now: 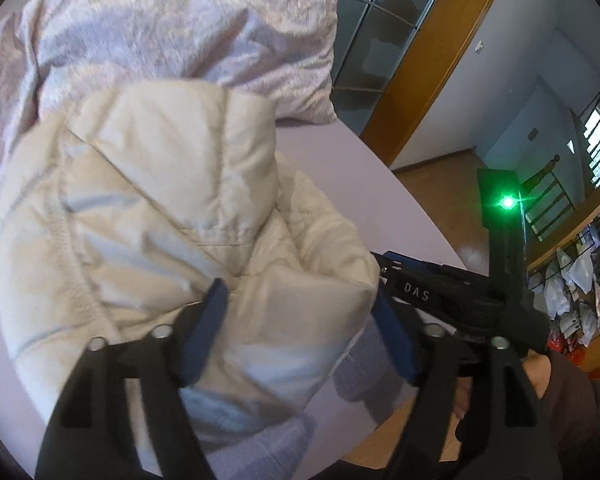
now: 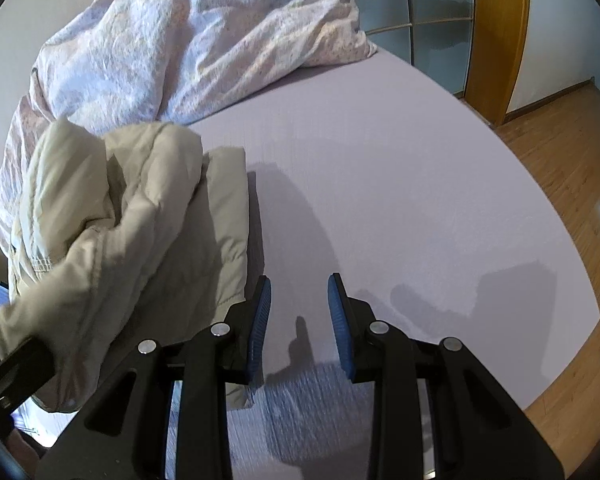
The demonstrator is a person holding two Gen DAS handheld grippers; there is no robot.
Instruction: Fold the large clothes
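Left tool point(image 1: 300, 320) wide astride the cream jacket point(image 1: 160, 220); right tool point(image 2: 299, 320) narrow, empty above the bed point(image 2: 380, 180).

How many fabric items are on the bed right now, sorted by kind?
Cream puffy jacket: 1
Crumpled pale floral duvet: 1
Lilac bed sheet: 1
Total: 3
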